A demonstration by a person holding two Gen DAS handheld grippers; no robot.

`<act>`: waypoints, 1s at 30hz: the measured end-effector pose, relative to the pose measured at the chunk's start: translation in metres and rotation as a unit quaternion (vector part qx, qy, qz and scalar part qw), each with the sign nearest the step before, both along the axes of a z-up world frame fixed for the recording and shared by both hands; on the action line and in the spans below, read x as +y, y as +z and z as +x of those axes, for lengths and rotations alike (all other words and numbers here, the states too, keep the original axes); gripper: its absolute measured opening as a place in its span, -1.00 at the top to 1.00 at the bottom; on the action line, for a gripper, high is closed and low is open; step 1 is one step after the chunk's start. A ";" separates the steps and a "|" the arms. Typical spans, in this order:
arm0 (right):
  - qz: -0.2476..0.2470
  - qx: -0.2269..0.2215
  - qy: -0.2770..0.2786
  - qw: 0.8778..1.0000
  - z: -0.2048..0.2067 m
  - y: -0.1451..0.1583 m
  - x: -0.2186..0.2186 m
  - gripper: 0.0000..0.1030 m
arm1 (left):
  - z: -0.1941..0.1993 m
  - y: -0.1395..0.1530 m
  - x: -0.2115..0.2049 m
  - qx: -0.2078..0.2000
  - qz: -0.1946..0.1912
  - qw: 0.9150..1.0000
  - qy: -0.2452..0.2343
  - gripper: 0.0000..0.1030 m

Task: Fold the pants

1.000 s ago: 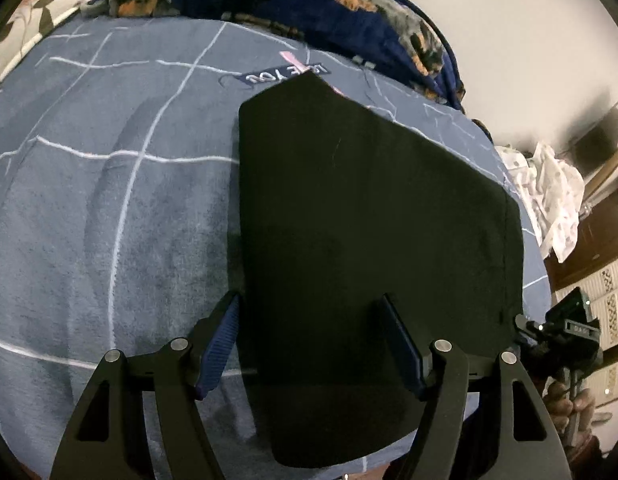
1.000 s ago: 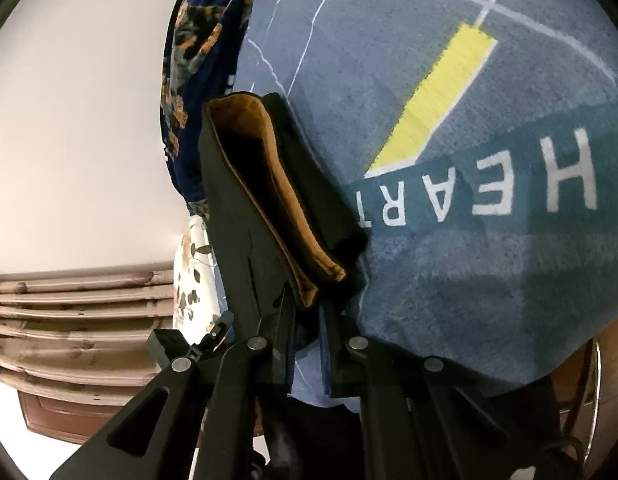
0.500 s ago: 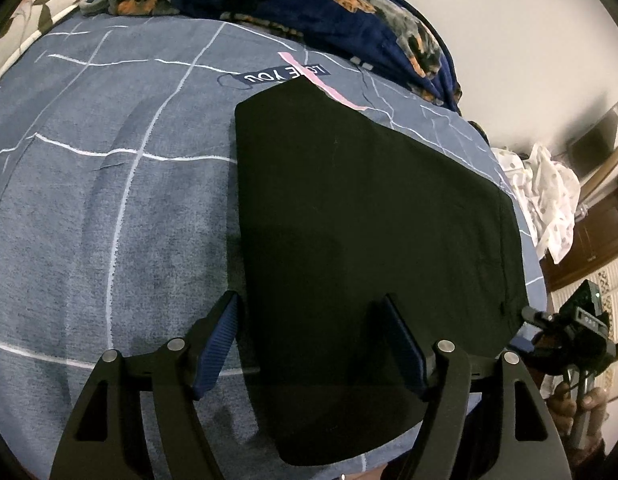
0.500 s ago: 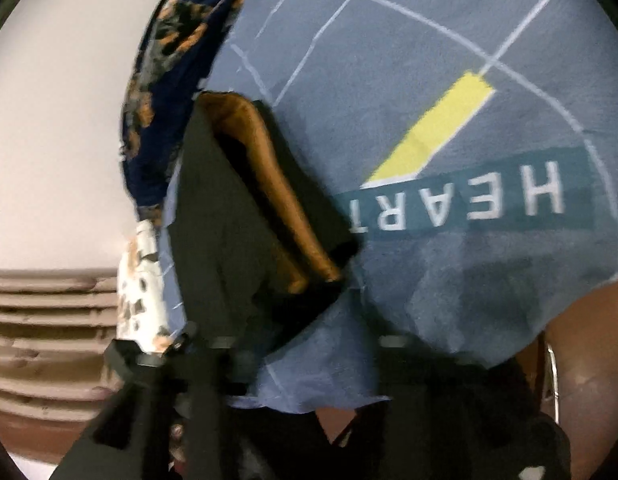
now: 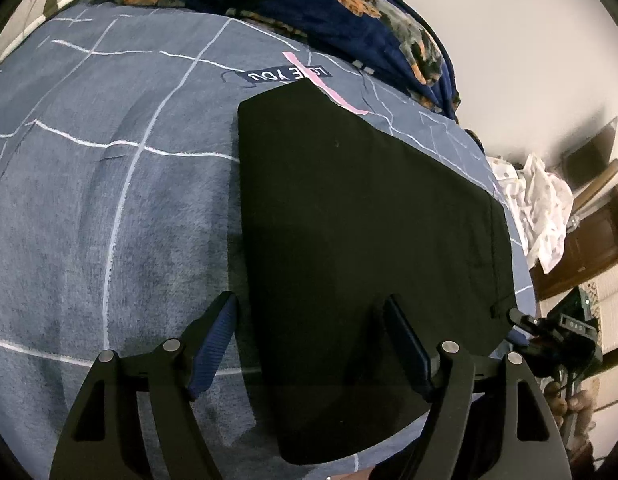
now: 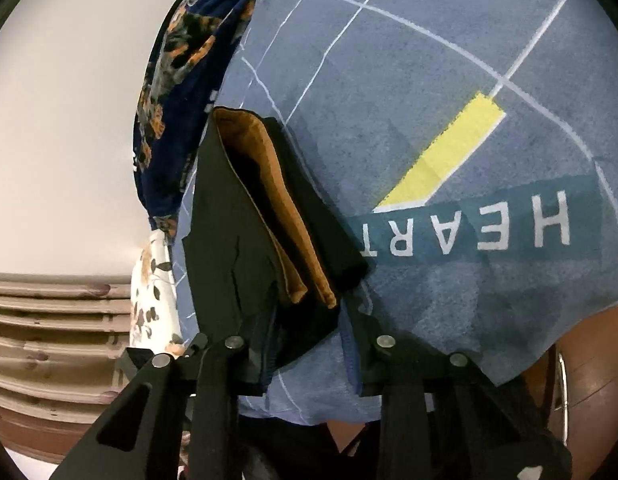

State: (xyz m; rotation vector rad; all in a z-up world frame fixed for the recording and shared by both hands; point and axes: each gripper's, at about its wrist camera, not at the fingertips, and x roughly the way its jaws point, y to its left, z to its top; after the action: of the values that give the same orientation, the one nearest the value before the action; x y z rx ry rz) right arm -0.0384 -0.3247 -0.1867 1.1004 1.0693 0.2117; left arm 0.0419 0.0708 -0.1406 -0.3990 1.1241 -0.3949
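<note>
Right tool (image 6: 309,344) has apparently spread, releasing the pants (image 6: 245,248).

The pants (image 5: 365,248) are black and lie flat on the bed, folded into a wide, smooth panel with straight edges and almost no wrinkles. One far corner covers a pink stripe printed on the sheet. From the right wrist view, the pants (image 6: 245,248) show their open end, where a brown-orange lining is visible between the black layers.
</note>
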 end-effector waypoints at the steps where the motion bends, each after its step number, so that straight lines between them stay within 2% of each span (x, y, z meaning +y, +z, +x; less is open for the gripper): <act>1: -0.002 -0.004 0.002 1.000 0.000 0.003 0.001 0.59 | 0.001 0.000 0.001 0.002 -0.003 1.000 0.001 -0.46; 7: -0.010 -0.050 0.028 0.998 0.016 0.024 0.009 0.66 | 0.001 0.001 0.006 0.004 -0.010 1.000 0.016 -0.47; 9: 0.005 -0.071 0.035 0.997 0.030 0.033 0.011 0.66 | 0.001 0.002 0.008 0.001 -0.008 1.000 0.024 -0.47; 11: 0.034 -0.121 0.047 0.991 0.040 0.052 0.016 0.66 | 0.001 0.001 0.011 0.007 -0.011 0.999 0.030 -0.47; 13: -0.013 -0.150 0.068 0.986 0.042 0.067 0.019 0.66 | 0.001 0.001 0.011 0.008 -0.013 0.999 0.033 -0.47; 14: -0.018 -0.142 0.067 0.988 0.043 0.060 0.015 0.67 | 0.001 0.001 0.010 0.008 -0.012 0.999 0.033 -0.47; 16: -0.006 -0.074 0.039 0.996 0.039 0.018 -0.006 0.66 | 0.001 0.001 0.008 0.007 -0.004 1.000 0.027 -0.47; 18: -0.002 -0.053 0.029 0.998 0.029 -0.004 -0.015 0.67 | 0.000 0.001 0.006 0.001 0.004 1.000 0.022 -0.47; 20: 0.006 -0.058 0.025 0.998 0.028 -0.006 -0.017 0.70 | -0.001 0.001 0.002 -0.003 0.014 1.000 0.017 -0.47; 23: -0.011 -0.063 0.035 0.997 0.031 0.001 -0.014 0.69 | -0.001 0.002 -0.001 -0.007 0.026 1.000 0.010 -0.47; 27: 0.005 -0.059 0.028 0.998 0.032 -0.005 -0.018 0.69 | -0.001 0.002 -0.002 -0.008 0.023 1.000 0.011 -0.49; 30: -0.024 -0.062 0.038 0.997 0.034 0.005 -0.013 0.59 | -0.001 0.002 -0.004 -0.011 0.027 1.000 0.007 -0.49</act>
State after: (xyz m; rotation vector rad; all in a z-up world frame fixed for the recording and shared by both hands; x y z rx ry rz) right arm -0.0042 -0.3380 -0.1821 0.9916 1.0017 0.3086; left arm 0.0411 0.0664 -0.1386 -0.3548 1.1076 -0.3559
